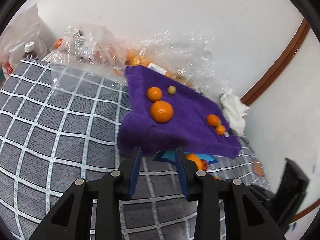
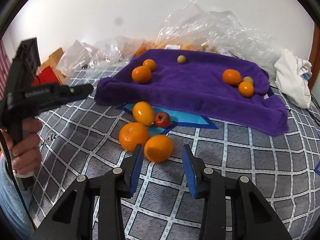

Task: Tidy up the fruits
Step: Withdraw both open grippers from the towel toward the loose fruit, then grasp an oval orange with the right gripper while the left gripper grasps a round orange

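A purple towel (image 2: 190,92) lies over a raised block and carries several oranges (image 2: 141,74) and a small green fruit (image 2: 181,59); it also shows in the left wrist view (image 1: 180,120). On the checked cloth before it lie an orange (image 2: 159,148), a mandarin (image 2: 133,136), a yellow-orange fruit (image 2: 143,113) and a small red apple (image 2: 162,119). My right gripper (image 2: 162,150) is open, its fingertips on either side of the nearest orange. My left gripper (image 1: 158,152) is open and empty at the towel's near edge, and shows at left in the right wrist view (image 2: 88,89).
Crumpled clear plastic bags (image 2: 210,28) with more oranges lie behind the towel. A white cloth (image 2: 294,76) sits at right. A blue paper sheet (image 2: 180,118) lies under the towel's front. A bottle (image 1: 30,53) stands at far left. A red box (image 2: 47,76) is at left.
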The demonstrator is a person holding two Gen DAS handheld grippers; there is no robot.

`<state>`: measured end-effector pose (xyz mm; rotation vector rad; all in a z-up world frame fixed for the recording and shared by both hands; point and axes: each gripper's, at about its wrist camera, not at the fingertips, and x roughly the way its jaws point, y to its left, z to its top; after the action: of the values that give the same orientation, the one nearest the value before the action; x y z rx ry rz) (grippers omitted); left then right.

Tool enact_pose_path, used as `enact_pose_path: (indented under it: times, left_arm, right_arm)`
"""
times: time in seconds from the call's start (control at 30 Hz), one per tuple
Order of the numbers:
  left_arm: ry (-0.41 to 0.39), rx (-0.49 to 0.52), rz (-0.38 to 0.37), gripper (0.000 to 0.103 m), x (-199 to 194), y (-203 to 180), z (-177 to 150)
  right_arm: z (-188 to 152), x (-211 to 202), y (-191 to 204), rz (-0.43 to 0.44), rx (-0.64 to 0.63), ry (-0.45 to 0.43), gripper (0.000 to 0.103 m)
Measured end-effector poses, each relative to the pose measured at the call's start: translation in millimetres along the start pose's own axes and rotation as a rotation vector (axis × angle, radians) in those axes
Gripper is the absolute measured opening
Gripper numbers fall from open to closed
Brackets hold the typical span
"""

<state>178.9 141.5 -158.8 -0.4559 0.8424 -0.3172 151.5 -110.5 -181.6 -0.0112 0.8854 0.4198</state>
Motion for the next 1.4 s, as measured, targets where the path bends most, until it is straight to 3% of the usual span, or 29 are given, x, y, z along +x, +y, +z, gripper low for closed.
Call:
enact_pose_path:
  times: [0.23, 0.5, 0.67, 0.93, 1.07, 1.23, 1.33, 1.4]
  left_arm:
    - [-0.018, 0.025, -0.002, 0.034, -5.4, -6.3, -0.7]
    - [-0.028, 0.042, -0.02, 0.034, -9.6, -9.2, -1.6]
    - [-0.022, 0.061, 0.004, 0.034, -6.8, -10.6, -5.0]
    - [0.061, 0.173, 0.013, 0.034, 16.7, -33.5, -21.2]
    - [0.178, 0.114, -0.11, 0.034, 29.9, -49.3, -27.0]
    - [0.145, 0.225, 0.043, 0.041, 40.8, -89.4, -35.9]
    - [0.19, 0.221, 0.072, 0.041, 50.7, -95.4, -41.0]
    - [0.179, 0.227, 0.115, 0.043, 53.2, -99.8, -44.5]
  right_arm:
    - [1.9, 18.7, 3.7, -0.024, 0.004, 0.045, 0.04]
    - [3.5, 18.5, 4.4, -0.047, 0.011, 0.011, 0.037]
    - [3.7, -2.9, -7.5, -0.057, 0.036, -0.031, 0.037]
    - [-0.3, -40.0, -53.4, -0.127, 0.044, -0.076, 0.037]
    - [-2.5, -45.5, -78.9, -0.143, 0.066, -0.082, 0.037]
    - [5.1, -44.8, -99.5, -0.154, 0.053, -0.096, 0.037]
    - [5.0, -43.4, -107.6, -0.141, 0.041, -0.094, 0.037]
    - [4.7, -39.9, -112.0, -0.126, 0.035, -0.084, 0.037]
